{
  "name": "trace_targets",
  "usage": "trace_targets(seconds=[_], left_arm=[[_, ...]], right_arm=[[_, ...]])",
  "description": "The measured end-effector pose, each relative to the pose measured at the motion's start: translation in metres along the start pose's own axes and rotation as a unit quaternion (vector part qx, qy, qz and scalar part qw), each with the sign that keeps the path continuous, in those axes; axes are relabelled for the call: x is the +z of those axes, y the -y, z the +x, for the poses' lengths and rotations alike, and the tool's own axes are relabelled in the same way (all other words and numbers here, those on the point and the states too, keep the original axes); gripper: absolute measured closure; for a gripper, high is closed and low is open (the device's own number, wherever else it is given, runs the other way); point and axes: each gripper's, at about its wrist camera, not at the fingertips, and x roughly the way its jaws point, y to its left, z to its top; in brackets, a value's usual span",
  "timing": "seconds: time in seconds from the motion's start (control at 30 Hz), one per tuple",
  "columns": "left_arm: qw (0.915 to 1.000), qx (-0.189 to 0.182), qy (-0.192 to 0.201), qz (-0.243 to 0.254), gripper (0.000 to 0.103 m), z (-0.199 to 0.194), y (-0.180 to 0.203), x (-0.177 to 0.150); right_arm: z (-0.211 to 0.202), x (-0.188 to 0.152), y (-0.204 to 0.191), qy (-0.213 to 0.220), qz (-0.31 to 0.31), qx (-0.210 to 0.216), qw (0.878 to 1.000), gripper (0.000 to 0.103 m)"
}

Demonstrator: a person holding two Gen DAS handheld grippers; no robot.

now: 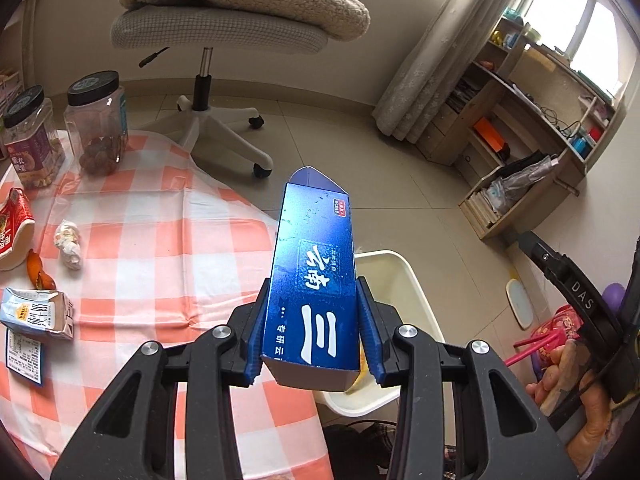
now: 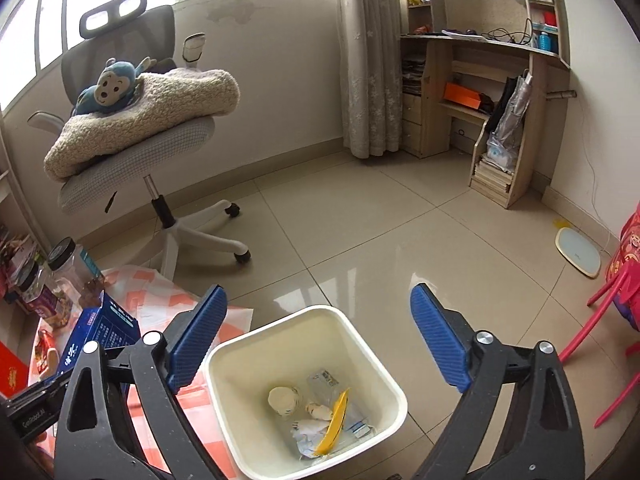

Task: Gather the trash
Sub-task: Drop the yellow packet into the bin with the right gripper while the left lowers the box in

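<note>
Left gripper [image 1: 312, 332] clamps the blue carton [image 1: 314, 280] beside the white bin [image 2: 308, 390]; right gripper [image 2: 320, 344] spread wide, empty, above the bin.

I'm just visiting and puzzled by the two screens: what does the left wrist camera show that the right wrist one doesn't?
Only the left wrist view shows the table litter: a crumpled tissue, a milk carton and a receipt, plus the left gripper with its jaws clamped on the blue box.

Only the right wrist view shows the trash inside the white bin, a monkey plush, and the right gripper with its jaws open.

Both show the bin, the box, the office chair, the checkered tablecloth and the wooden desk.
</note>
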Motion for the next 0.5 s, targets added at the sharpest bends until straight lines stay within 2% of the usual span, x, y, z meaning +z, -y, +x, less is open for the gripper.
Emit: trace_targets(seconds=[0.2, 0.33, 0.37, 0.4, 0.5], left_arm=[[0.9989, -0.024, -0.015, 0.036, 0.063, 0.025, 0.043, -0.003], [0.9968, -0.055, -0.028, 0.052, 0.061, 0.043, 0.068, -0.005], [0.9961, -0.058, -0.034, 0.057, 0.059, 0.047, 0.072, -0.007], [0.9958, -0.059, -0.037, 0.060, 0.051, 0.050, 0.075, -0.010], [0.9963, -0.045, -0.036, 0.063, 0.049, 0.054, 0.075, -0.014]], right_arm=[[-0.007, 0.007, 0.040, 0.020, 0.037, -0.034, 0.999, 0.009], [-0.007, 0.008, 0.056, 0.022, 0.049, -0.044, 0.998, 0.008], [-0.006, 0.009, 0.058, 0.021, 0.049, -0.047, 0.997, 0.008], [-0.006, 0.009, 0.059, 0.020, 0.047, -0.050, 0.997, 0.008], [-0.006, 0.007, 0.059, 0.020, 0.041, -0.055, 0.997, 0.008]])
